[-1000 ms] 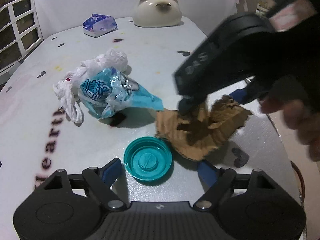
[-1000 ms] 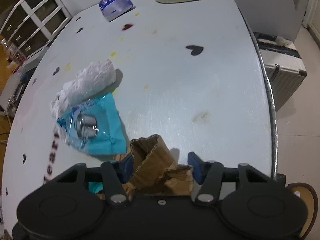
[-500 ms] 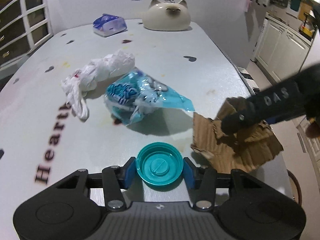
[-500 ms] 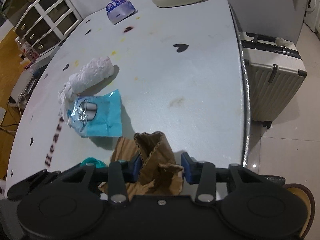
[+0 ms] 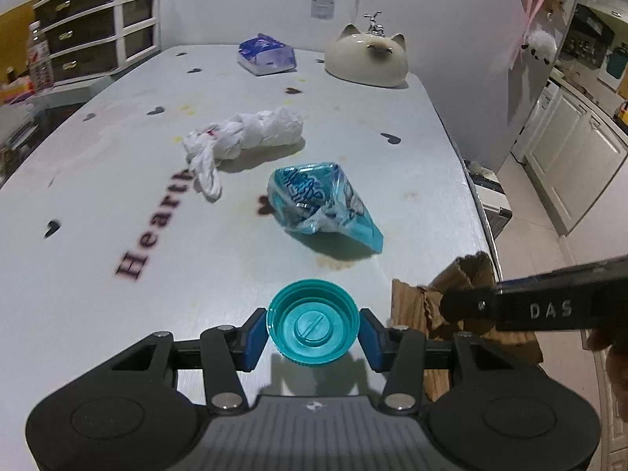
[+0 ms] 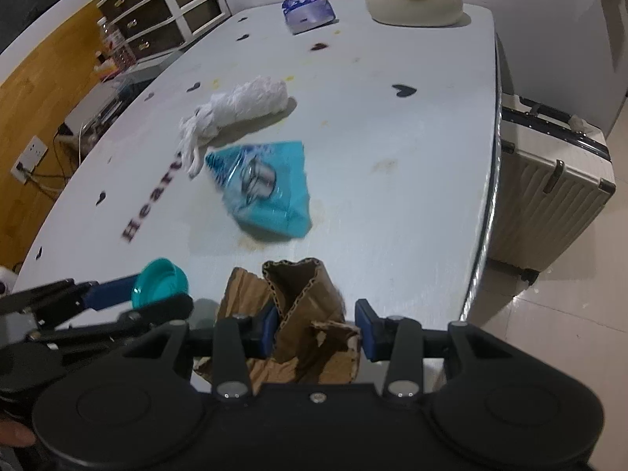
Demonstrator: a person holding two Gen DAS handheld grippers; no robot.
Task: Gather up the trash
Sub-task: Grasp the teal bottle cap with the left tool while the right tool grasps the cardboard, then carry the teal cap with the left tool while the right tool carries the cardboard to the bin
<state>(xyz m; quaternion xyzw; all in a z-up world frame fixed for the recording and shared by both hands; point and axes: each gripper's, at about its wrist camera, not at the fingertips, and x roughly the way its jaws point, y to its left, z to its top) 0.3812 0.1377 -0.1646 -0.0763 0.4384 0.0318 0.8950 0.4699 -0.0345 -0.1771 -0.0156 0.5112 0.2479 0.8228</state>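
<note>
Now both tools are loaded, which was not so a second ago. One second back, the left gripper (image 5: 313, 331) stood with its fingers wide apart around a teal screw cap (image 5: 313, 327) resting on the table (image 5: 98, 180). Half a second back, the blue pads had come in against the cap's rim. At present they are clamped on it, one pad on each side, and the shadow under the cap suggests it is lifted clear of the surface.

Left to right on the table, three loose items remain where they were:
- a twisted white plastic bag (image 5: 243, 137), near the printed lettering;
- a crumpled blue snack wrapper (image 5: 322, 200), just right of the bag;
- a blue tissue pack (image 5: 267, 55) and a cat-shaped ceramic dish (image 5: 367, 61), far end, probably not trash.

Further right, the right gripper (image 6: 314, 327) has its fingers closed on a torn piece of corrugated cardboard (image 6: 302, 298). Across the three moments this piece has travelled from mid-table to the right-hand edge, and it now hangs over that edge, beside a white suitcase (image 6: 549, 180) on the floor.

Judgement: two of four trash items are secured. No bin is plainly in view; the deposit point likely lies off the right edge. Bag and wrapper remain to be collected.
</note>
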